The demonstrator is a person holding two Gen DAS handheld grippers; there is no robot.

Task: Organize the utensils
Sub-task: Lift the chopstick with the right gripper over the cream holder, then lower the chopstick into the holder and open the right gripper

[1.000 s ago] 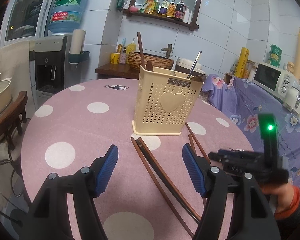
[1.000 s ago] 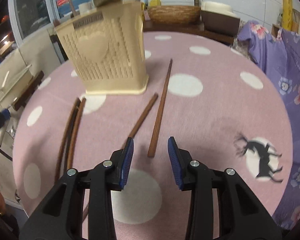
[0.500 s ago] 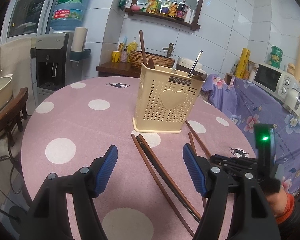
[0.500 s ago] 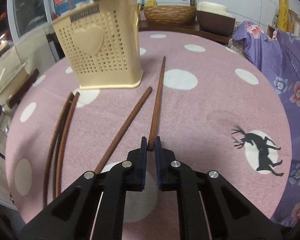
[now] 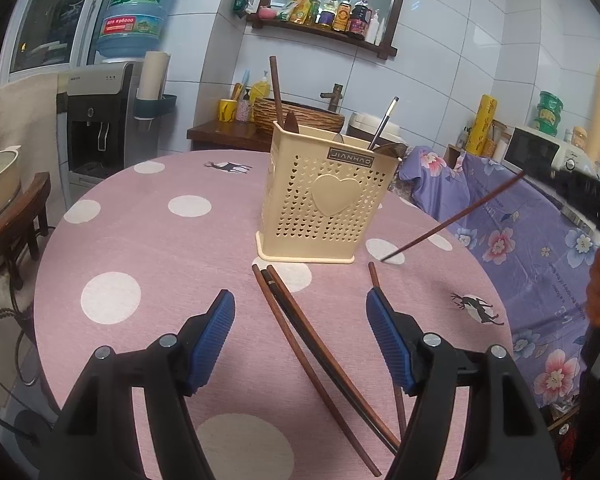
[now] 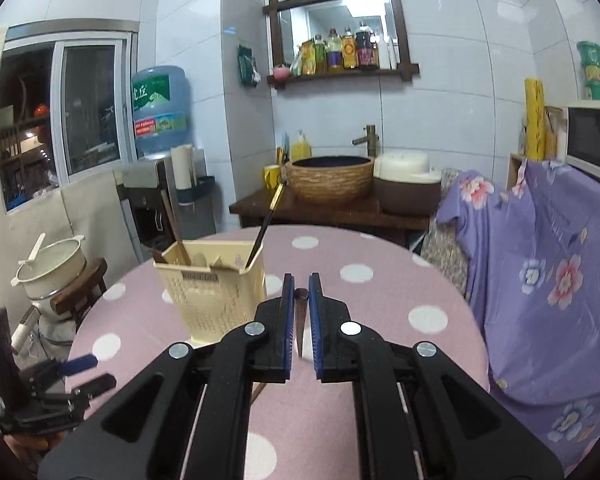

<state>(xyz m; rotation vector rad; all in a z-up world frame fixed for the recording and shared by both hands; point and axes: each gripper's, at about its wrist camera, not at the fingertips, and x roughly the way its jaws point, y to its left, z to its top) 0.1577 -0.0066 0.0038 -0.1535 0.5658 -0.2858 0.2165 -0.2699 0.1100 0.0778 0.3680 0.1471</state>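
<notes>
A cream perforated utensil holder [image 5: 327, 202] stands on the pink dotted table [image 5: 148, 240] with utensils in it; it also shows in the right wrist view [image 6: 214, 292]. Three brown chopsticks [image 5: 300, 332] lie in front of it between my left gripper's fingers, and another chopstick [image 5: 374, 276] lies to the right. My left gripper [image 5: 300, 344] is open and empty above them. My right gripper [image 6: 301, 316] is shut on a brown chopstick [image 6: 301, 312]. That chopstick [image 5: 452, 220] hangs tilted in the air right of the holder, its tip near the table.
A water dispenser [image 5: 100, 120], a wooden stool with a pot [image 5: 4, 208] and a counter with a woven basin [image 6: 332, 178] stand behind the table. A purple floral cloth [image 5: 520, 240] covers furniture on the right, under a microwave [image 6: 592, 136].
My right gripper closed on a chopstick lying right of the holder and lifted it off the table, tilting up. My left gripper stayed open over the other chopsticks.
</notes>
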